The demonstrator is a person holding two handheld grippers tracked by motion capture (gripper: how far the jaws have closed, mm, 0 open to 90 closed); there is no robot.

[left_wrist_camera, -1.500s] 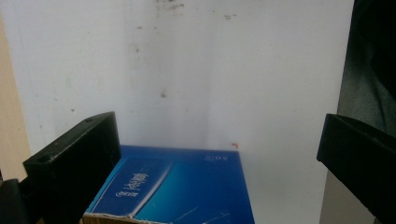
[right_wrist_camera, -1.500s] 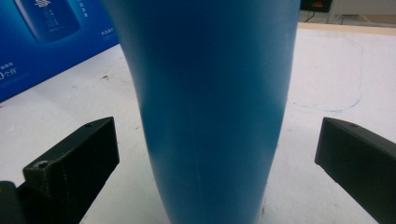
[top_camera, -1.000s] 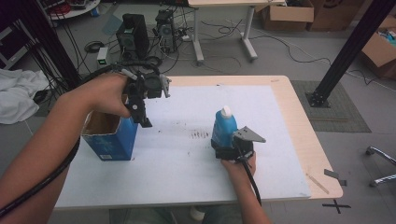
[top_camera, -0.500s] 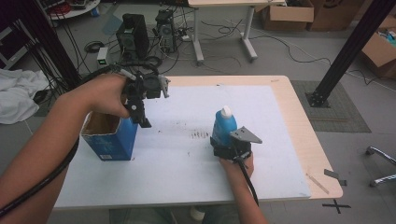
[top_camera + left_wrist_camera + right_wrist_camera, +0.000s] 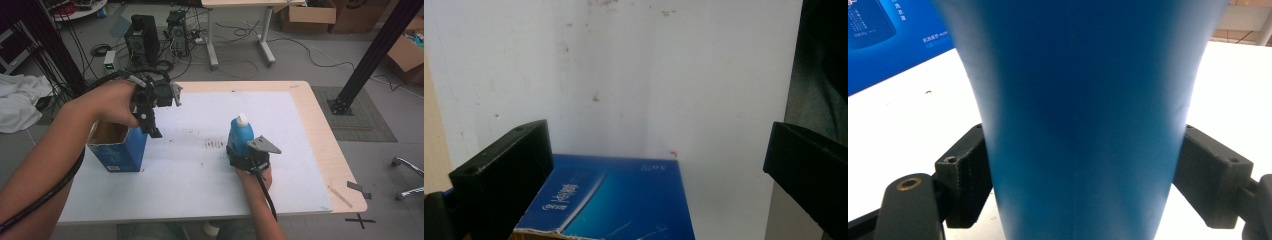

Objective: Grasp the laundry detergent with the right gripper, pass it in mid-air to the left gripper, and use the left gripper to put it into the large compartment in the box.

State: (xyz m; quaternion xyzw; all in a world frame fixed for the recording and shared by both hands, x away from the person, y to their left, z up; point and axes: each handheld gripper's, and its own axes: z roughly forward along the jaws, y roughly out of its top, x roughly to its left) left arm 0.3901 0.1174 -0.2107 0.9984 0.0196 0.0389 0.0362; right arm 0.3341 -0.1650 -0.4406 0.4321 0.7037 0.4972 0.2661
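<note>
An open-topped blue carton (image 5: 120,150) stands at the left of the white mat (image 5: 200,170). My left gripper (image 5: 152,131) hangs just above the carton's right rim, pointing down. In the left gripper view it (image 5: 656,142) is open wide, with the carton (image 5: 614,200) below and nothing between the jaws. A blue bottle (image 5: 240,135) with a white cap (image 5: 242,119) stands upright mid-mat. My right gripper (image 5: 239,152) is shut on its lower body from the near side. In the right gripper view the bottle (image 5: 1083,115) sits between both pads (image 5: 965,180), and the carton (image 5: 883,35) shows at upper left.
Dark smudges (image 5: 215,144) mark the mat between carton and bottle. A thin wooden stick (image 5: 340,196) and a small black piece (image 5: 358,188) lie near the table's right front corner. Computer boxes (image 5: 142,37) and cables stand on the floor beyond the far edge.
</note>
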